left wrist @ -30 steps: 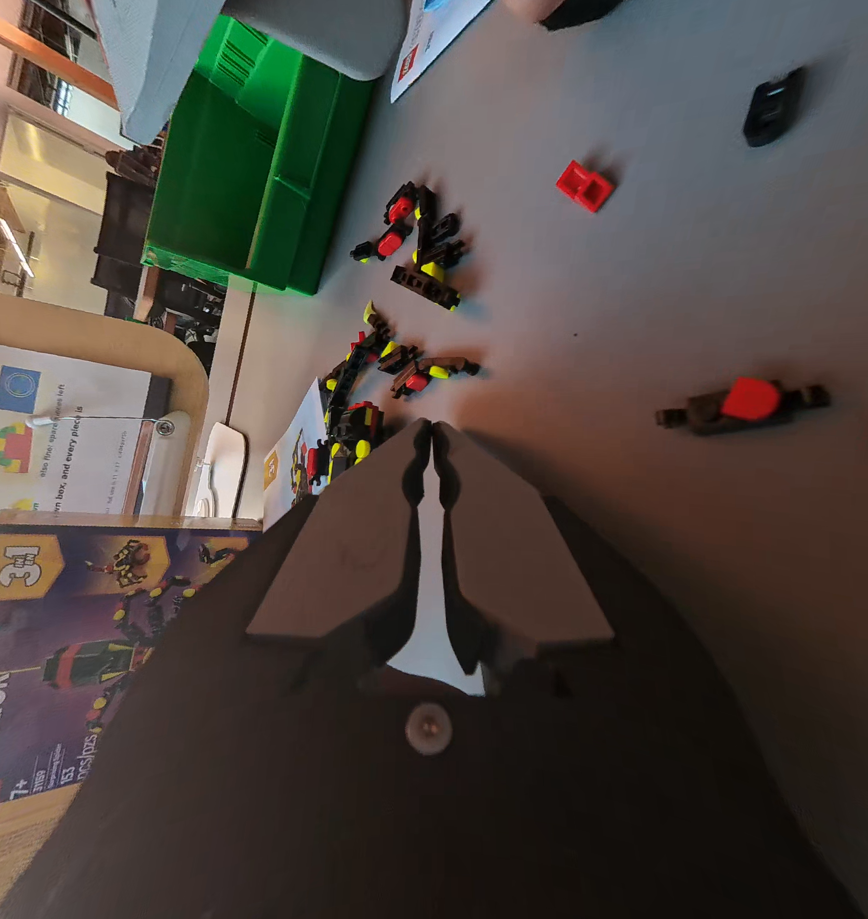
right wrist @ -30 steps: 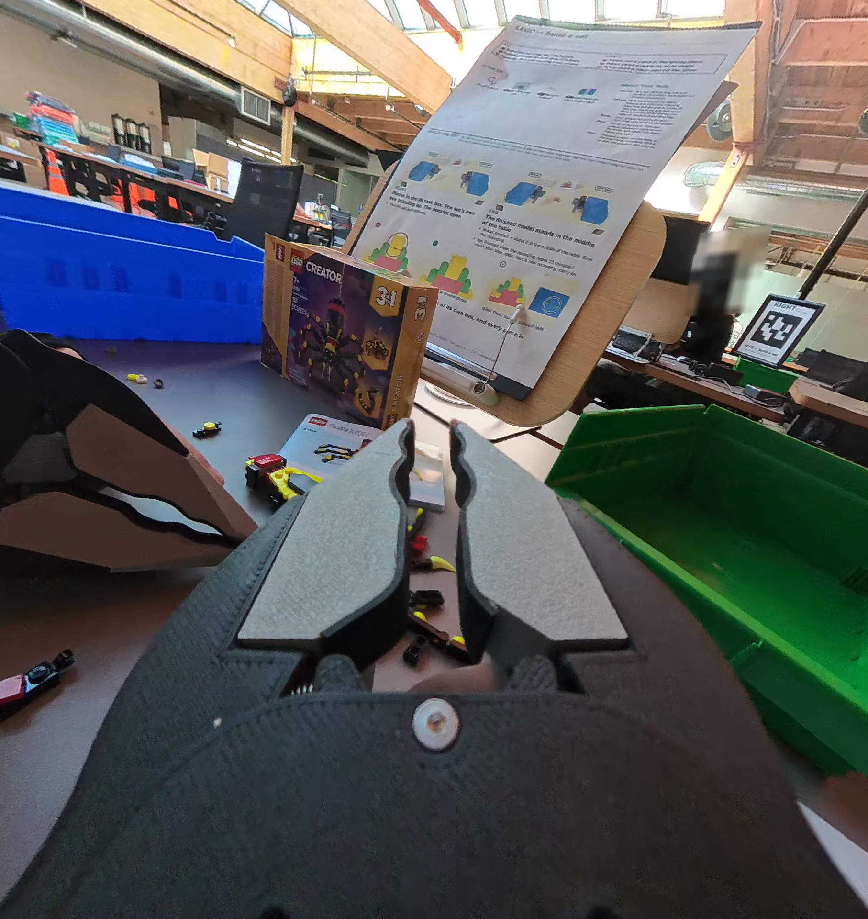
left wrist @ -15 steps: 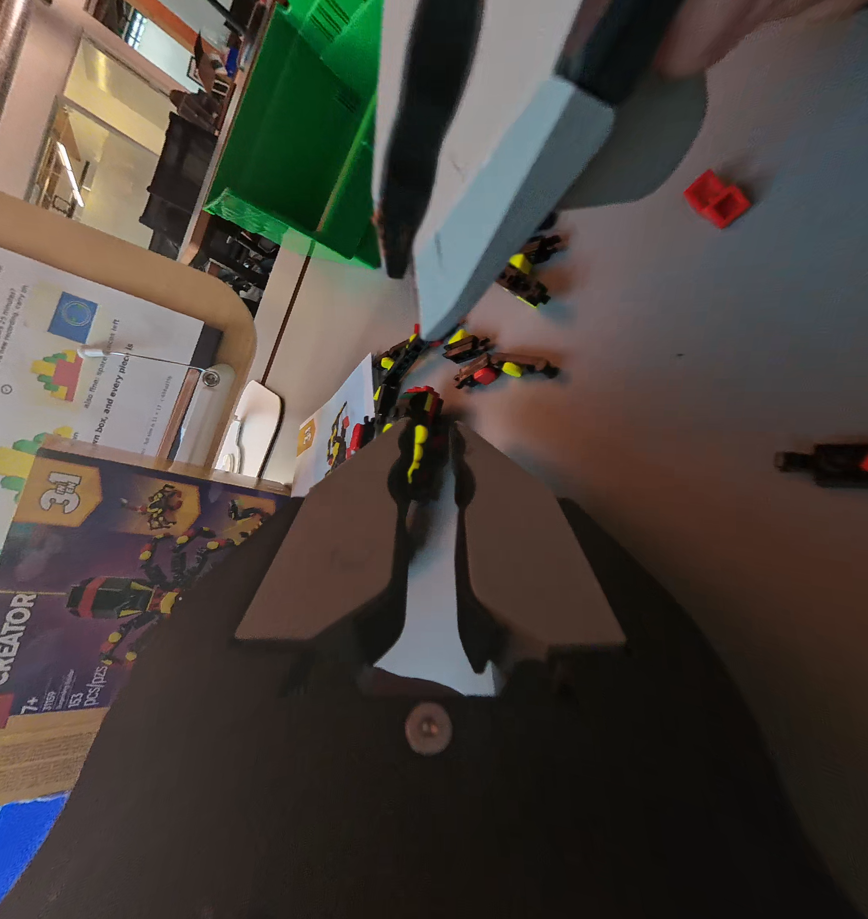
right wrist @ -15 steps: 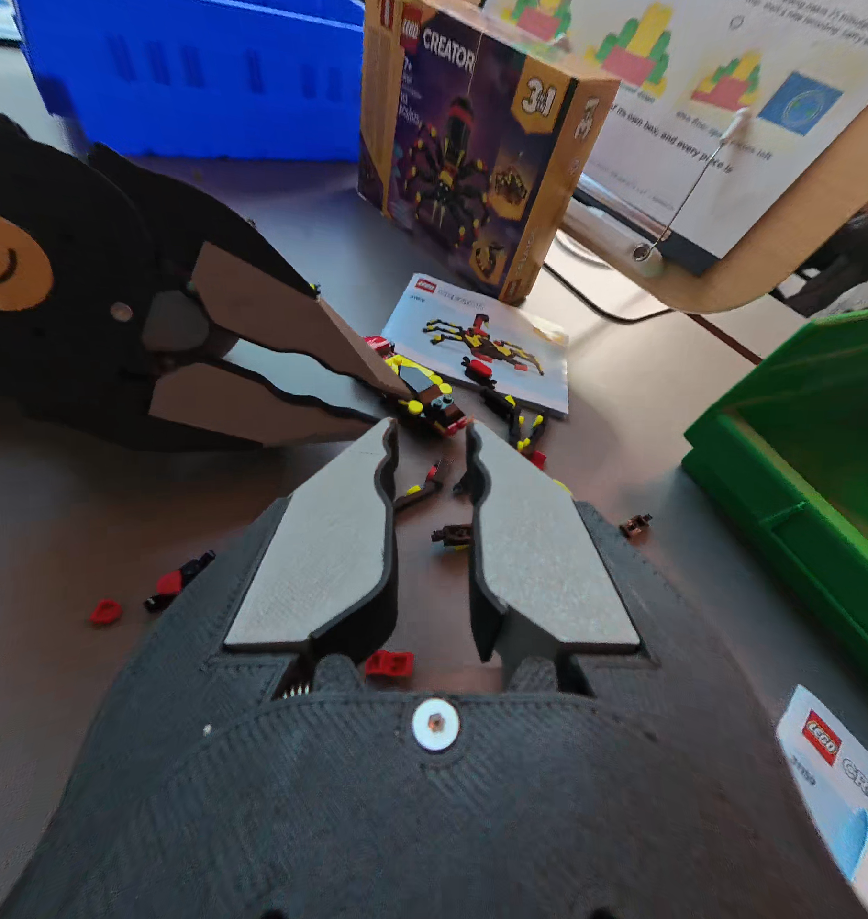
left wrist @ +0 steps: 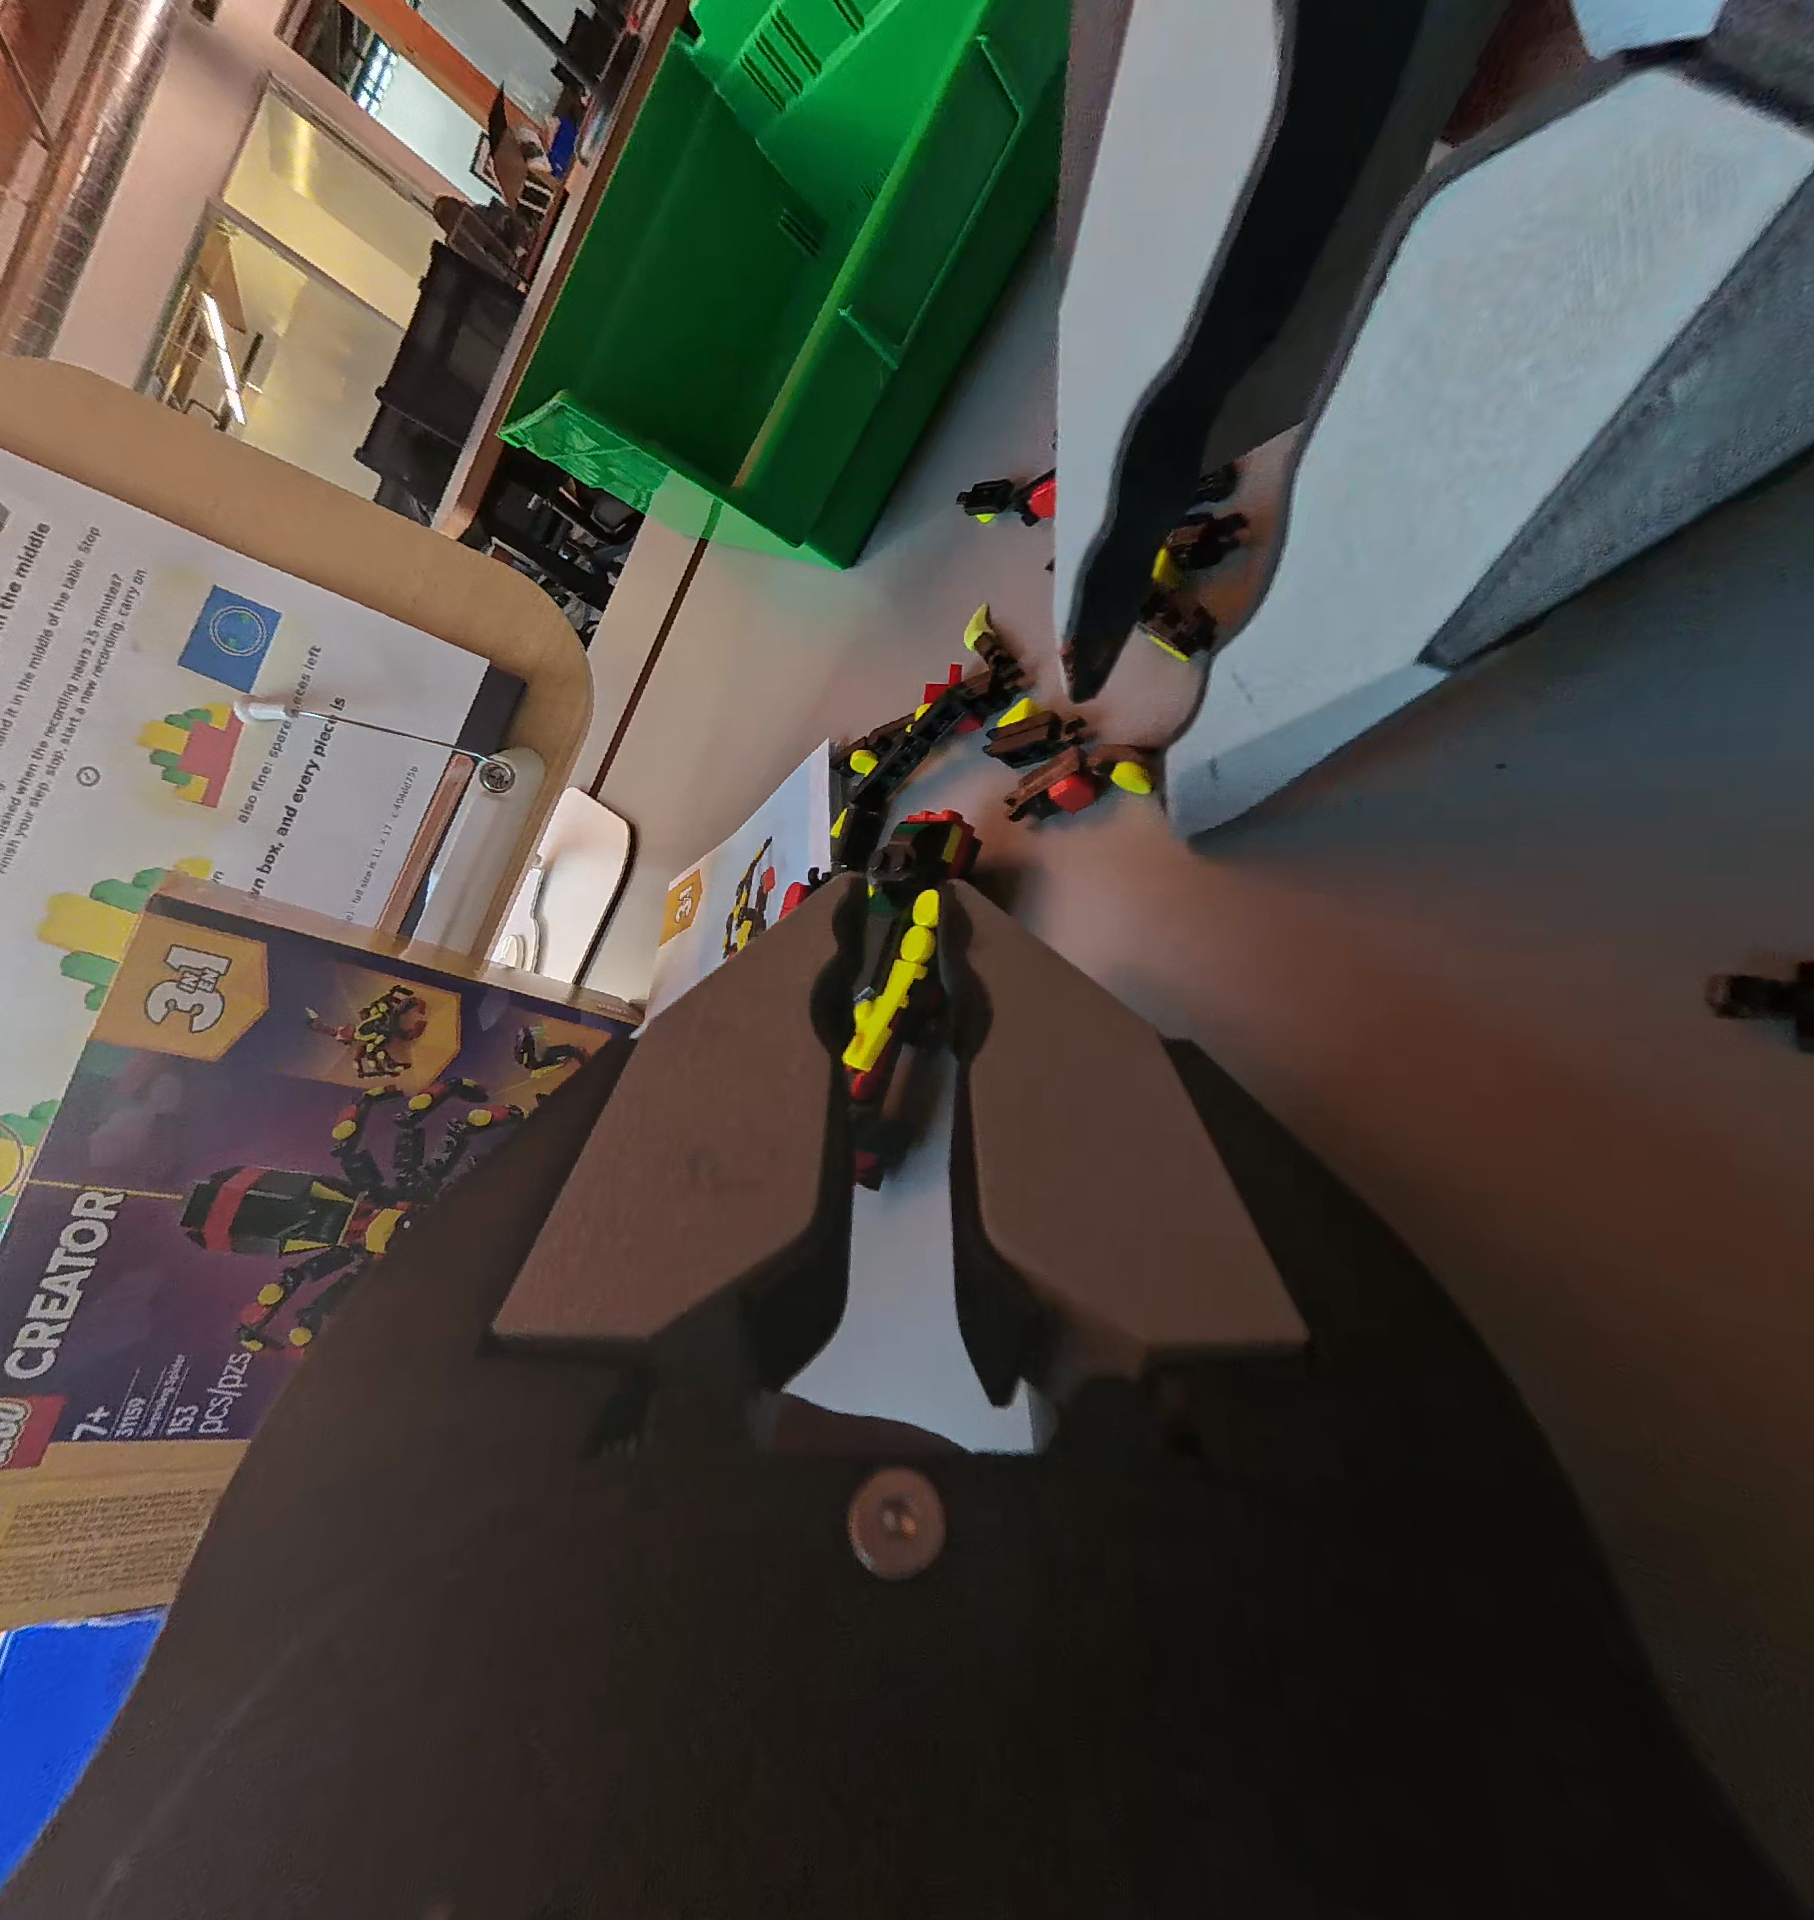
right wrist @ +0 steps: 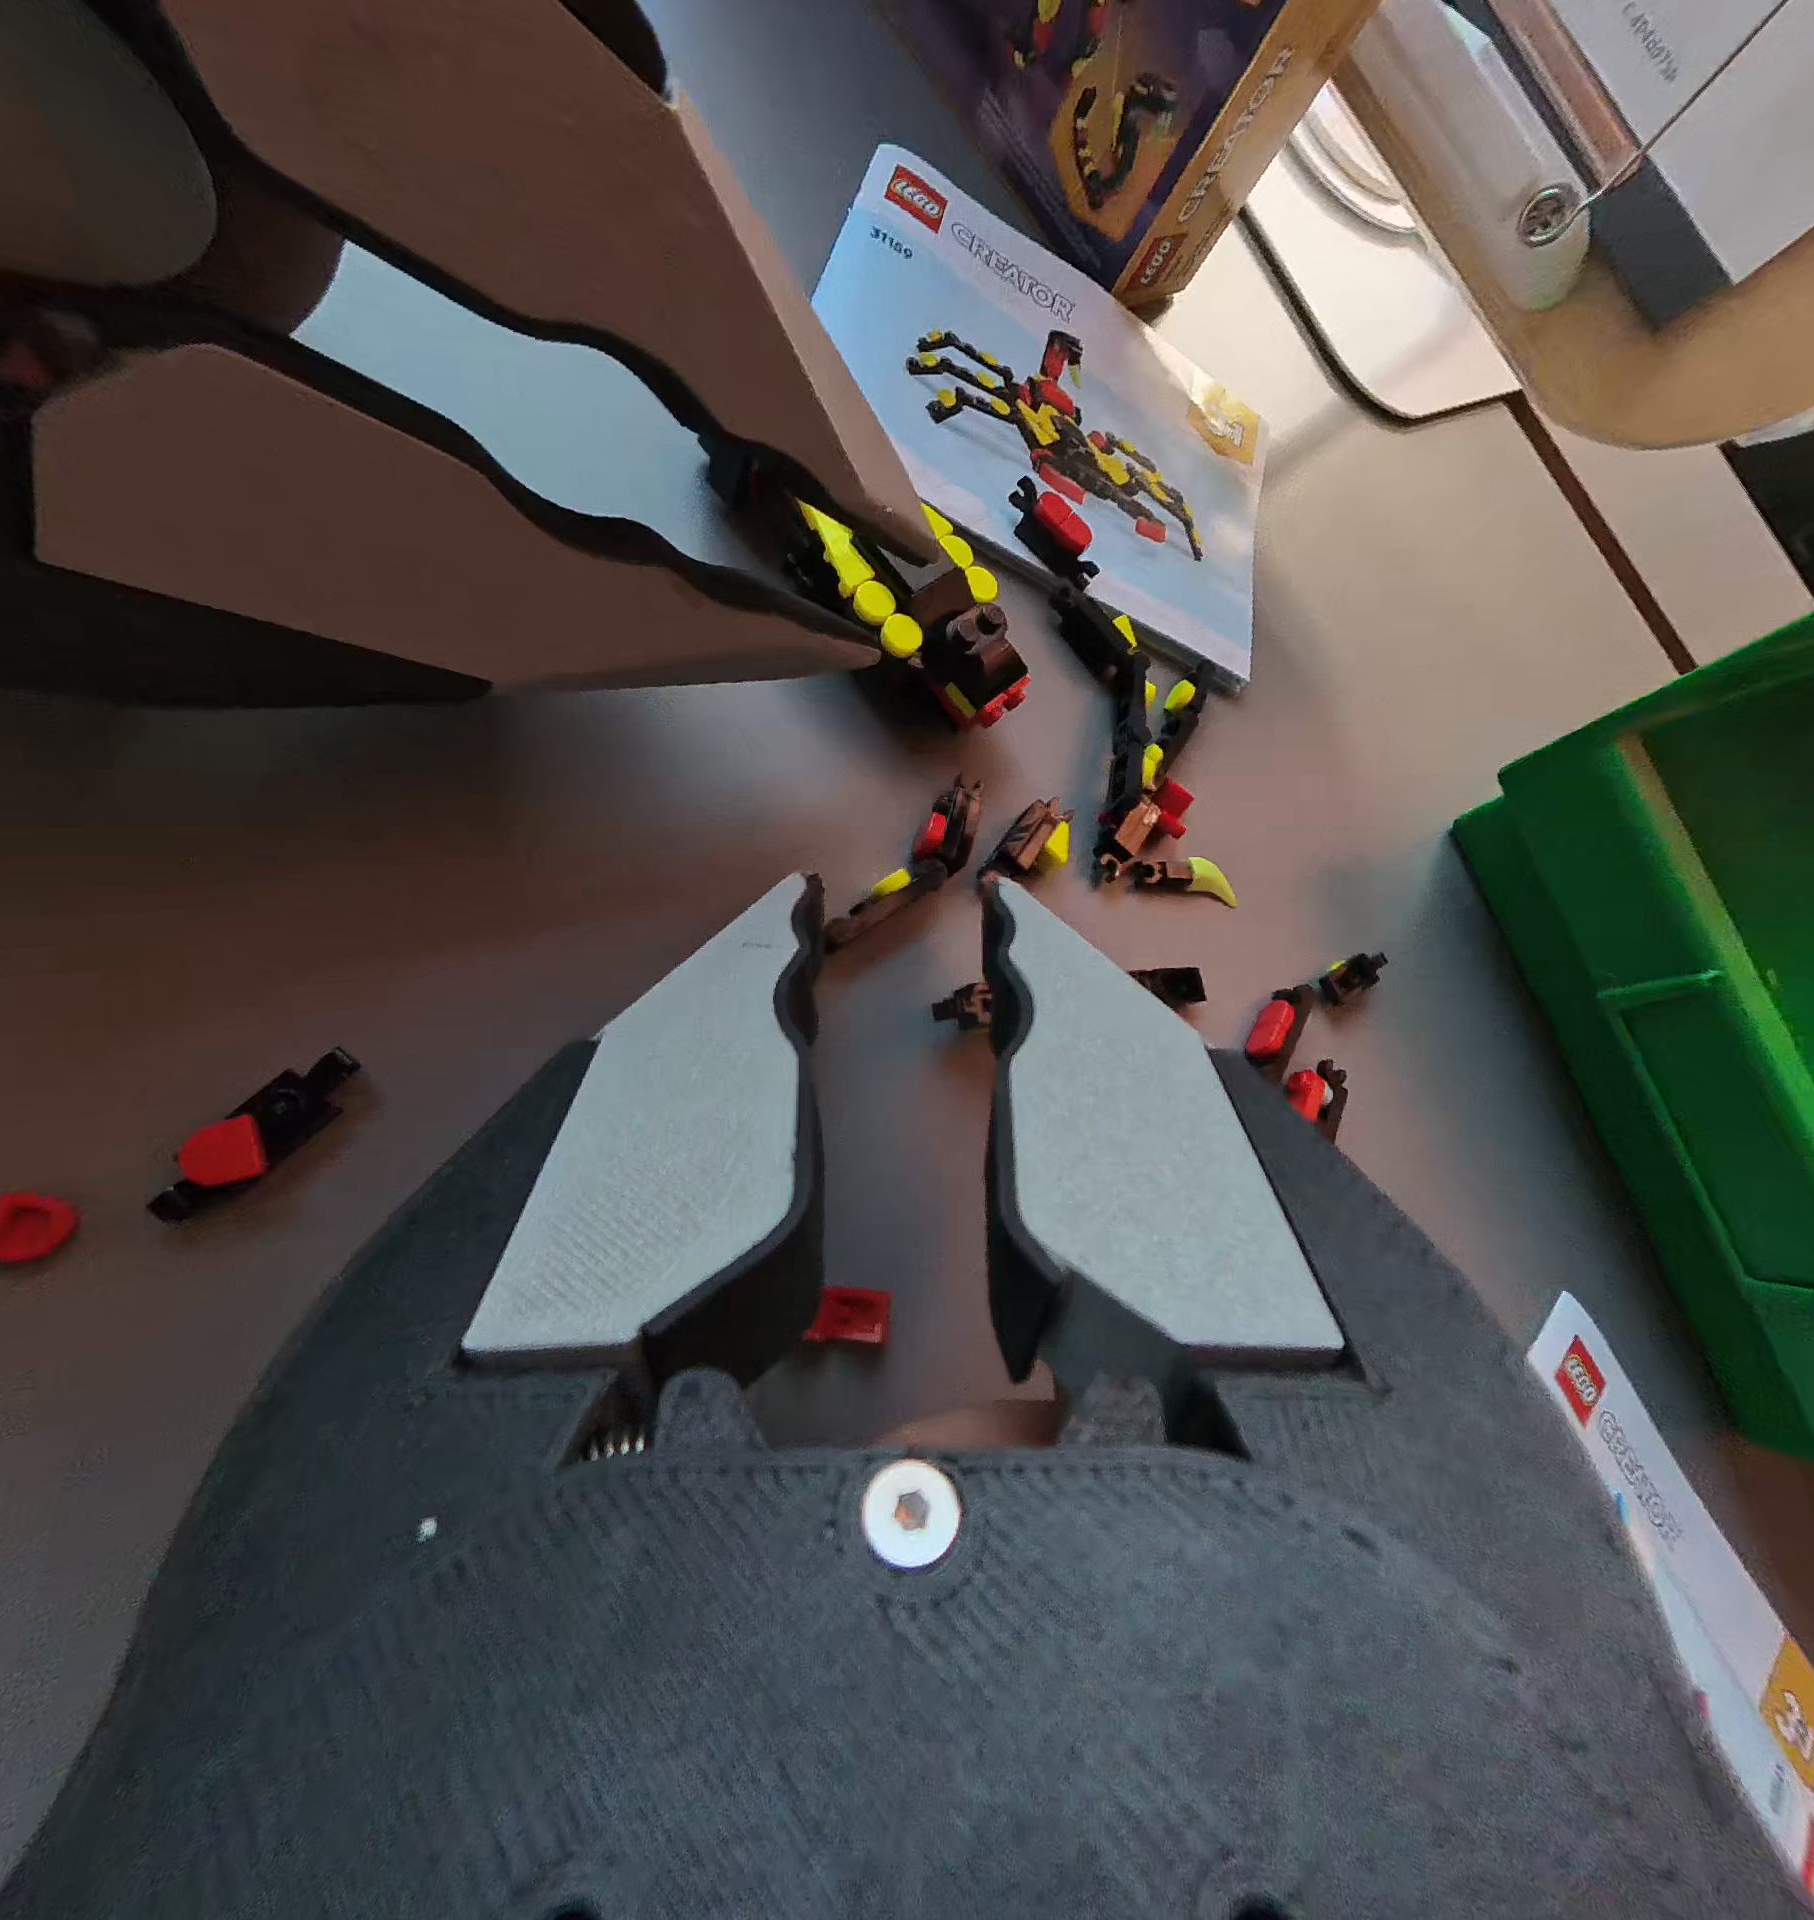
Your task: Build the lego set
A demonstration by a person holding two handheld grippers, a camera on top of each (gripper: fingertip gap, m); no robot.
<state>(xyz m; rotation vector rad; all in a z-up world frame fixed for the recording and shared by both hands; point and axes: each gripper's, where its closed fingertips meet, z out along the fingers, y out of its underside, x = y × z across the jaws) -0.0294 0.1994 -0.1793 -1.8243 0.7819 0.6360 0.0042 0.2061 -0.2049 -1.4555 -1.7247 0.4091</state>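
- The left gripper (left wrist: 898, 894), a dark tool with tan finger plates, had closed on a small brick-built body of black, red and yellow pieces (left wrist: 895, 997); a second earlier its narrow jaws held nothing and the body lay ahead of the tips.
- Both pads pressed against the model's flanks, with its row of round yellow studs showing in the slot between the fingers (left wrist: 695, 1122) and its brown and red end sticking out past the tips.
- In the right wrist view the same model (right wrist: 944, 634) sat low at the grey tabletop (right wrist: 467, 831), just beside the white instruction booklet (right wrist: 1038, 416); whether it touched the table could not be told.
- The purple and yellow cardboard set box (left wrist: 155, 1195) stood left of that gripper, nearer and larger than a second before.
- The right gripper (right wrist: 898, 899), black with grey finger plates, was held partly open with nothing between its pads; it had dropped from the level, room-facing pose of a second earlier to point down at the table.
- Its tips hovered at a brown jointed leg piece with a yellow tile (right wrist: 887, 899), among other loose leg pieces (right wrist: 1142, 790).
- The green plastic bin (right wrist: 1713, 935) stood at the right.
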